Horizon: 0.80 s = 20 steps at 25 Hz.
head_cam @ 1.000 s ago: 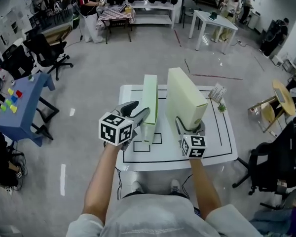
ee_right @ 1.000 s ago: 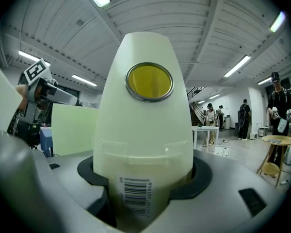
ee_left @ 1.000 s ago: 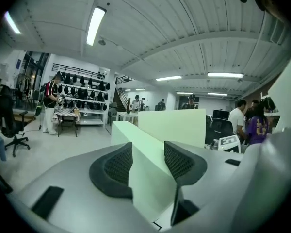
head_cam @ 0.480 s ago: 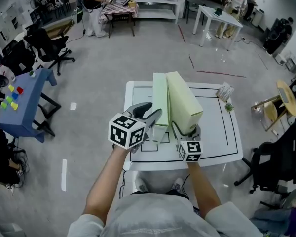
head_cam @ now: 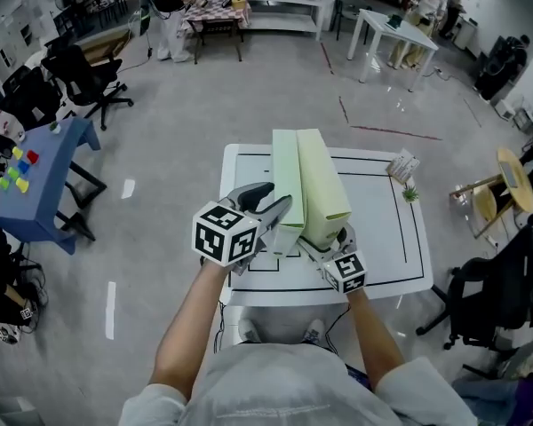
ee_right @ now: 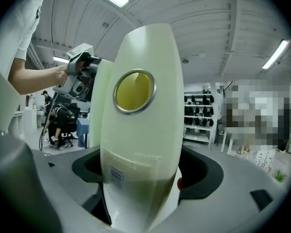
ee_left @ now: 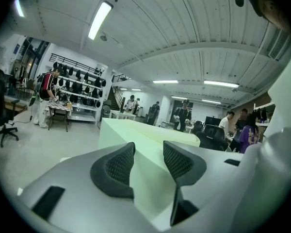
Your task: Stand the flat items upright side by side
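Where the boxes stand: both are upright on the white worktop with black lines (head_cam: 382, 229). The thin pale green cardboard box (head_cam: 287, 180) is just ahead of the left gripper (head_cam: 271, 204), and the thicker pale green cardboard box (head_cam: 320, 180) just ahead of the right gripper (head_cam: 329, 240). Their broad faces run side by side, touching or a hair apart; I cannot tell which.
Left gripper: it is clamped on the near end of the thin box, a pad pressed on each broad face. The jaws have just eased a touch wider with the box between them, but the grip looks on.
Right gripper: its jaws have just been opening and now stand wide. The thicker box sits between them, its end face with the round yellow window (ee_right: 134, 91) filling that view. It reads as let go.
Handling: these are likely hollow card, so probably light. The edges should be stiff, the broad faces would dent under a hard squeeze, and the smooth skin could slip. Tall and narrow, the thin box would tip sideways easily.
Where to hold: take the near narrow end, pads flat on the two broad faces.
Stage: nearly done, by my reckoning.
Risk: a gripper pulling back could catch a corner and topple the thin box.
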{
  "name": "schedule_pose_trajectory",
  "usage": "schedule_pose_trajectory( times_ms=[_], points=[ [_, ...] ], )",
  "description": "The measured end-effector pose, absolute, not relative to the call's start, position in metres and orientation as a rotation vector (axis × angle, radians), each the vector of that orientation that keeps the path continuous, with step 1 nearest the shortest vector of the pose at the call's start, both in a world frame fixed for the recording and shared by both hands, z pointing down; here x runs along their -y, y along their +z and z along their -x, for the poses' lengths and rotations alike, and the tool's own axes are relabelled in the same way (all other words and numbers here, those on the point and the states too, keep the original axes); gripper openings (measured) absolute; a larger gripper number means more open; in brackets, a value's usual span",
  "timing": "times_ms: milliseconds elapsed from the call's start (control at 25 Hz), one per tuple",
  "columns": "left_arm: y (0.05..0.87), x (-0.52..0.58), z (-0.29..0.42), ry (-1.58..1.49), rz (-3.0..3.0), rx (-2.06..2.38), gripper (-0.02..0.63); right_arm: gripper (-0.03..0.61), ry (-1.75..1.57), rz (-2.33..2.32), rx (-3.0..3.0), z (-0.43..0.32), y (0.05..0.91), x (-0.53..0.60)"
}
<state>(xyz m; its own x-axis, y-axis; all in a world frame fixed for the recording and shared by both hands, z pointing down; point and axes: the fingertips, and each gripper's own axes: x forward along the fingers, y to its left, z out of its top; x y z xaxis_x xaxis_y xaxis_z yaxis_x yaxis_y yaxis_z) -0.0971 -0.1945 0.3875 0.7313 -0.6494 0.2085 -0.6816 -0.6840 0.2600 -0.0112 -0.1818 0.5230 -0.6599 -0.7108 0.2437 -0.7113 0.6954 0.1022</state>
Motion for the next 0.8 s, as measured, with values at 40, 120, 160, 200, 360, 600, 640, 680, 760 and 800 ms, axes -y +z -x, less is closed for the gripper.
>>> schedule_pose_trajectory(
  times_ms=[40,120,160,200,360,600,640,680,760,800],
  points=[
    [0.388,0.195,0.096,0.143,-2.615,1.033,0.206,0.427,0.014,-1.077,2.635,0.014,0.525,0.180],
    [0.389,0.195,0.095,0.154,-2.619,1.028,0.209,0.434,0.045,-0.994,2.625,0.017,0.530,0.179],
    [0.389,0.196,0.094,0.160,-2.621,1.026,0.209,0.437,0.059,-0.966,2.625,0.018,0.532,0.180],
    [0.389,0.196,0.093,0.165,-2.623,1.023,0.209,0.437,0.069,-0.941,2.626,0.018,0.535,0.182],
    [0.388,0.196,0.091,0.166,-2.616,1.023,0.209,0.443,0.094,-0.845,2.612,0.018,0.542,0.185],
    [0.389,0.195,0.099,0.125,-2.582,1.069,0.209,0.448,0.115,-0.707,2.612,0.013,0.539,0.178],
    [0.389,0.195,0.100,0.117,-2.573,1.075,0.210,0.446,0.113,-0.677,2.612,0.011,0.538,0.175],
    [0.389,0.195,0.101,0.108,-2.564,1.081,0.209,0.446,0.112,-0.645,2.613,0.011,0.536,0.171],
    [0.389,0.194,0.102,0.090,-2.547,1.093,0.209,0.446,0.106,-0.588,2.616,0.012,0.531,0.164],
    [0.388,0.194,0.102,0.079,-2.539,1.098,0.204,0.446,0.100,-0.564,2.616,0.014,0.529,0.161]
  ],
)
